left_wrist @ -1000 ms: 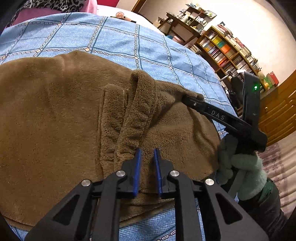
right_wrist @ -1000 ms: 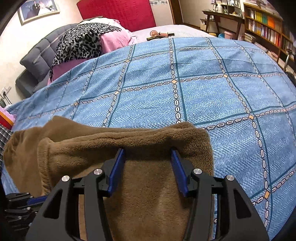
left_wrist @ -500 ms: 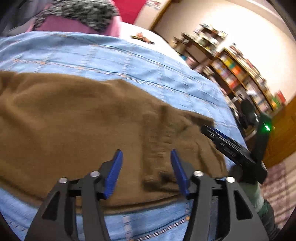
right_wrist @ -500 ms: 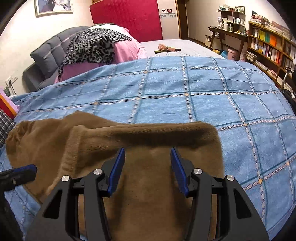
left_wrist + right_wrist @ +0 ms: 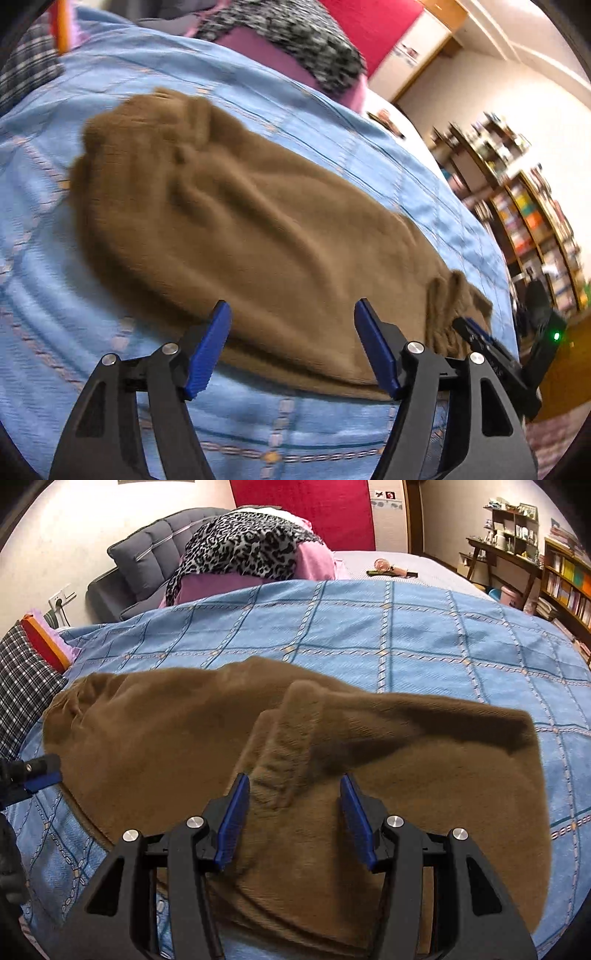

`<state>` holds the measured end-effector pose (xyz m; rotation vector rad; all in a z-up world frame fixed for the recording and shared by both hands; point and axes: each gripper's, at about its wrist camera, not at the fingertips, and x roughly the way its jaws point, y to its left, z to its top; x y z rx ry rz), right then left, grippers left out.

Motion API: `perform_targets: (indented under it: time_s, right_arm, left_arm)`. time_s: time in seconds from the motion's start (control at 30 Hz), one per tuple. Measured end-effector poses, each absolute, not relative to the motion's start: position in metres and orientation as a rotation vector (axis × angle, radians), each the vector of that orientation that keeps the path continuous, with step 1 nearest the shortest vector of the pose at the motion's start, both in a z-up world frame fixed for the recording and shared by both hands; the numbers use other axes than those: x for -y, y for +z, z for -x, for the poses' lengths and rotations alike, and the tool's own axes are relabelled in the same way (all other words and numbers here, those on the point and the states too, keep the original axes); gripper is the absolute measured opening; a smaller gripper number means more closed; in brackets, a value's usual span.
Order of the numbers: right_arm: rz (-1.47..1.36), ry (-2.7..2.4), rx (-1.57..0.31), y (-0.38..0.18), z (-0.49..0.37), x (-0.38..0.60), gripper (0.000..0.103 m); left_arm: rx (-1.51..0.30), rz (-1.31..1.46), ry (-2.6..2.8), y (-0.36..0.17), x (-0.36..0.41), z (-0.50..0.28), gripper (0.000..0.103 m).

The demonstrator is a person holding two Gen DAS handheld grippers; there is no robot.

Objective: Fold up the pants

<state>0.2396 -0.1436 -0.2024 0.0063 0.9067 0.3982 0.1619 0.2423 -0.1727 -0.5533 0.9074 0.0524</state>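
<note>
The left gripper (image 5: 291, 347) has its blue fingers (image 5: 208, 350) spread wide apart, holding nothing, poised over the near edge of brown fleece pants (image 5: 258, 236). The pants lie spread across a blue checked bedspread (image 5: 369, 155), running from about ten o'clock down to four o'clock in this blurred view. The right gripper (image 5: 295, 816) also has its fingers (image 5: 232, 816) apart and empty, hovering above the pants (image 5: 406, 794), with a raised ridge of folded fleece running up toward twelve o'clock between them. At nine o'clock in the right view, the tip of the left gripper (image 5: 35, 773) shows beside the pants' edge. Farther out, a leopard-print cloth (image 5: 243, 550) sits at twelve o'clock and bookshelves (image 5: 565, 583) at two o'clock.
</note>
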Motion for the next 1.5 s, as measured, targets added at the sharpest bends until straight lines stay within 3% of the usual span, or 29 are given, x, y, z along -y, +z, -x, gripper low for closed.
perform_targets:
  time_s: [0.1, 0.33, 0.73, 0.8, 0.9, 0.93, 1.07, 1.1, 1.2, 1.5]
  right_arm:
    - [0.009, 0.412, -0.938, -0.210, -0.240, 0.134, 0.053]
    - [0.041, 0.389, -0.959, -0.222, -0.245, 0.122, 0.057]
    - [0.015, 0.384, -0.950, -0.216, -0.242, 0.129, 0.057]
    - [0.008, 0.384, -0.946, -0.214, -0.240, 0.129, 0.057]
    - [-0.010, 0.384, -0.936, -0.209, -0.237, 0.132, 0.057]
    - [-0.015, 0.384, -0.931, -0.207, -0.236, 0.133, 0.057]
    - [-0.044, 0.378, -0.890, -0.194, -0.227, 0.142, 0.057]
    - [-0.049, 0.375, -0.884, -0.192, -0.226, 0.145, 0.057]
    - [-0.074, 0.358, -0.871, -0.186, -0.221, 0.157, 0.057]
    - [-0.165, 0.299, -0.888, -0.190, -0.206, 0.198, 0.057]
  left_arm:
    - [-0.878, 0.599, 0.128, -0.169, -0.272, -0.151, 0.083]
    - [-0.819, 0.717, 0.310, -0.171, -0.337, -0.139, 0.083]
    - [-0.757, 0.936, 0.294, -0.209, -0.383, -0.164, 0.084]
    - [-0.744, 0.931, 0.288, -0.211, -0.384, -0.169, 0.090]
    - [-0.730, 0.893, 0.264, -0.209, -0.381, -0.177, 0.090]
    - [-0.738, 0.877, 0.257, -0.208, -0.379, -0.180, 0.089]
    - [-0.794, 0.921, 0.240, -0.215, -0.381, -0.187, 0.034]
    - [-0.796, 0.937, 0.238, -0.215, -0.381, -0.187, 0.030]
    - [-0.767, 0.893, 0.228, -0.201, -0.373, -0.186, 0.023]
    - [-0.648, 0.641, 0.088, -0.120, -0.303, -0.189, 0.022]
